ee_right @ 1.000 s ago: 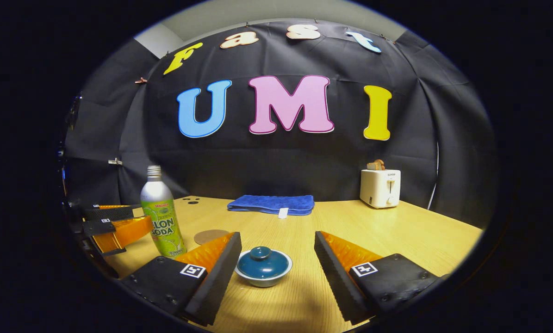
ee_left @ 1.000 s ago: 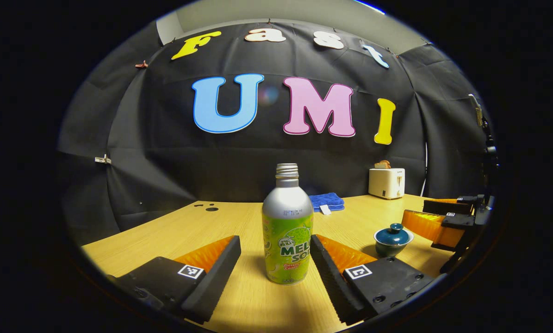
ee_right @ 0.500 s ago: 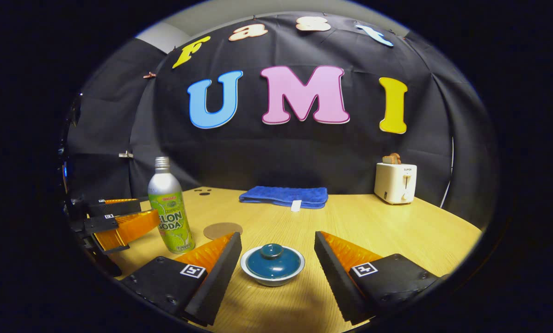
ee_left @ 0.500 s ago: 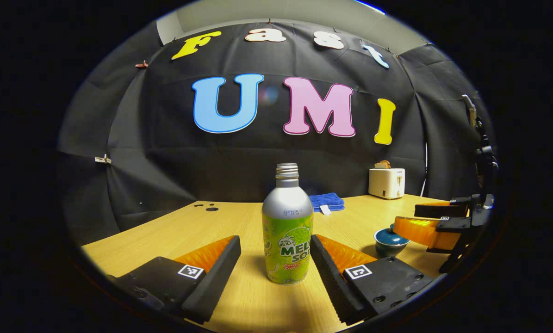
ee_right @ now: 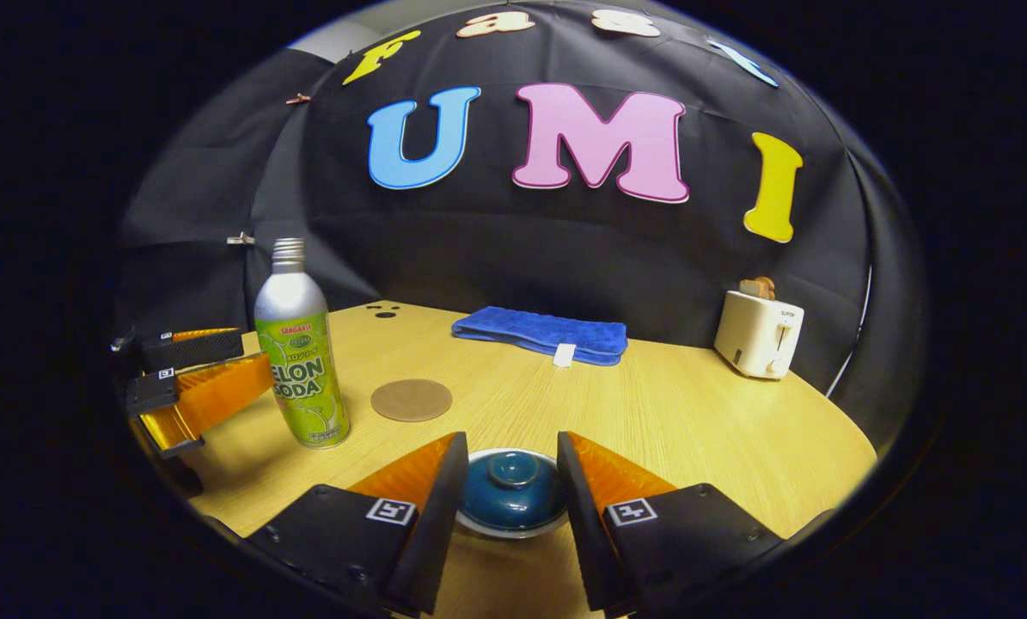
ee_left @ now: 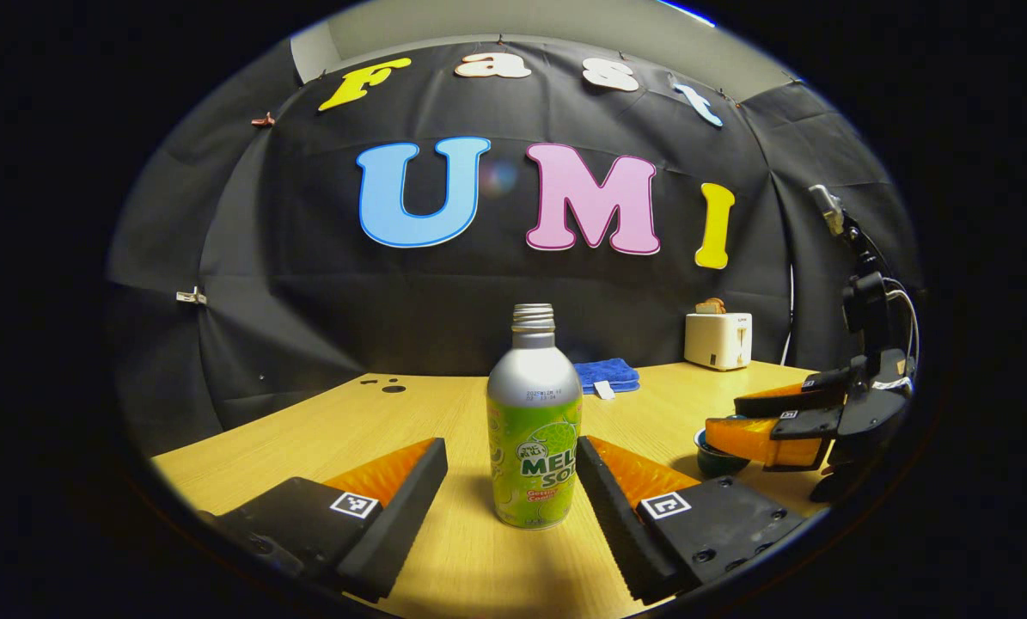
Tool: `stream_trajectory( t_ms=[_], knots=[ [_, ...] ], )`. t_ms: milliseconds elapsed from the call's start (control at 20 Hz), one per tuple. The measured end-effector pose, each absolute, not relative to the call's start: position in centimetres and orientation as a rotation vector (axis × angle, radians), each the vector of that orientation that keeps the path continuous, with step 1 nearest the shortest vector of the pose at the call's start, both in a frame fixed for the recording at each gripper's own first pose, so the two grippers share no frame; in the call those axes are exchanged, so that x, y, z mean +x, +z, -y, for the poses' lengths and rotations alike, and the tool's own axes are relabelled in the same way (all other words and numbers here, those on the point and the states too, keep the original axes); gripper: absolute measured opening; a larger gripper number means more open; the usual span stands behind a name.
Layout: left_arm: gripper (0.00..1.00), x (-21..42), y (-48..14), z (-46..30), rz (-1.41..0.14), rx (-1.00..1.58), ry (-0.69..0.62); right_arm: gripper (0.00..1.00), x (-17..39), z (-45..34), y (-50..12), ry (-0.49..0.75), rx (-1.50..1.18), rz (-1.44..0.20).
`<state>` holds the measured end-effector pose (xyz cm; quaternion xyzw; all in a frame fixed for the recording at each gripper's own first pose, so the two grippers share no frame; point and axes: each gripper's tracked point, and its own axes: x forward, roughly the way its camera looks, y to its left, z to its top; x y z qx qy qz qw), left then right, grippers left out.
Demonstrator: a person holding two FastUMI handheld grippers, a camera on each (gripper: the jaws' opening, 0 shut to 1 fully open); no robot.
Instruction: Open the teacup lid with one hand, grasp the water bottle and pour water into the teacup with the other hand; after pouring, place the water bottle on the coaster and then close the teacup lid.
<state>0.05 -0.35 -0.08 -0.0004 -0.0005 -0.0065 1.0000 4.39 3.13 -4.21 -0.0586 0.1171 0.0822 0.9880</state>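
A silver and green water bottle (ee_left: 534,430) stands upright and uncapped on the wooden table, right between the fingers of my left gripper (ee_left: 513,481), which is open and not touching it. The teacup (ee_right: 513,494), white with a dark blue knobbed lid, sits low between the fingers of my right gripper (ee_right: 509,468). Those fingers are narrowed close beside the lid's dome, well apart from the knob. In the left gripper view the right gripper (ee_left: 771,421) hangs tilted over the teacup (ee_left: 718,462). A round brown coaster (ee_right: 411,400) lies behind the cup, right of the bottle (ee_right: 300,361).
A folded blue towel (ee_right: 543,334) lies at the back of the table (ee_right: 693,421). A white toaster (ee_right: 758,340) with bread in it stands at the back right. The left gripper (ee_right: 195,378) shows at the left, by the bottle.
My right gripper has moved forward and down over the teacup, and its fingers have narrowed around the lid. The left gripper and the bottle have not moved.
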Motion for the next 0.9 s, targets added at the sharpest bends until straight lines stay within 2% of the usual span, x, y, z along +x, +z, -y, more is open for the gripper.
stream_trajectory(
  t_ms=[100, 200, 350, 400, 500, 900],
  knots=[
    [0.95, 0.1, -0.1, 0.4, 0.001, -0.001, -0.013, 0.57, 4.5, -3.3, -4.3, 0.181, -0.11, -0.241],
    [0.95, 0.0, -0.1, 0.3, 0.001, -0.001, -0.013, 0.55, 4.6, -3.4, -4.1, 0.196, -0.102, -0.235],
    [0.95, 0.0, -0.2, 0.4, 0.001, -0.001, -0.013, 0.28, 4.6, -3.2, -4.1, 0.199, -0.087, -0.23],
    [0.95, 0.1, -0.1, 0.4, 0.001, -0.001, -0.013, 0.33, 4.6, -3.0, -4.0, 0.197, -0.082, -0.229],
    [0.95, 0.1, -0.1, 0.4, 0.001, -0.001, -0.013, 0.3, 4.6, -3.2, -4.0, 0.203, -0.076, -0.224],
    [0.95, 0.0, -0.1, 0.4, 0.001, -0.002, -0.013, 0.3, 3.8, -2.2, -1.5, 0.173, -0.027, -0.068]
  ],
)
